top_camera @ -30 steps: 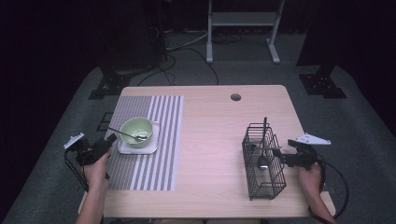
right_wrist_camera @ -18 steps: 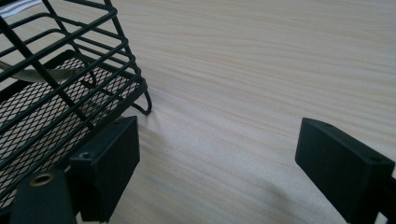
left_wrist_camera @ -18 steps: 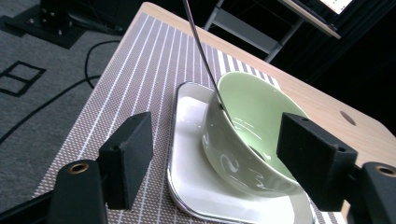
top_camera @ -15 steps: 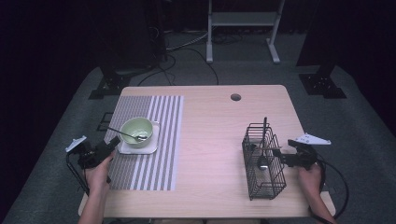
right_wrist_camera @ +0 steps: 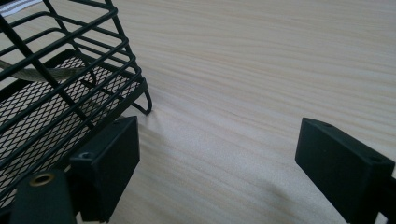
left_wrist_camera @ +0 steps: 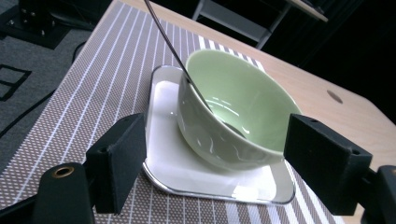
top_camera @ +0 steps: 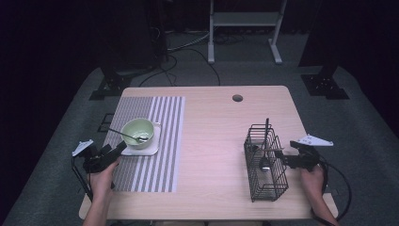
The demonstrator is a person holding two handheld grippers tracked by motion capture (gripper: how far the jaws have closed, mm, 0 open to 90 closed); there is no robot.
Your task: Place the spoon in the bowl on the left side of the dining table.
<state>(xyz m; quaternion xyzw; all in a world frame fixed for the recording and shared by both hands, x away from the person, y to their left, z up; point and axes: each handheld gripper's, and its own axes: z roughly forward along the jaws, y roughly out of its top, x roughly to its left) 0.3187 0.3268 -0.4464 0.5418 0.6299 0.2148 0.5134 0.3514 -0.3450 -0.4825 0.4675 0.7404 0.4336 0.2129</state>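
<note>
Left gripper [left_wrist_camera: 215, 158] jaws wide apart, lined up on pale green ceramic bowl [left_wrist_camera: 236, 112] with thin metal spoon [left_wrist_camera: 175, 49], sitting on white square plate [left_wrist_camera: 187, 179] atop striped placemat [top_camera: 150, 141]. Likely approach step; next: advance, close on bowl rim. Right gripper [right_wrist_camera: 224, 163] spread apart beside black wire basket [top_camera: 264, 162], holding nothing.

Black gripper [top_camera: 277, 152] bodies, blocky jaws, grey plates.

A striped mat [top_camera: 150, 136] covers the table's [top_camera: 211, 132] left part. On it sits a white plate [top_camera: 148, 148] bearing a green bowl [top_camera: 138, 132] with a spoon [top_camera: 124, 135] in it. A black wire basket [top_camera: 266, 165] stands at the right, utensils inside.
</note>
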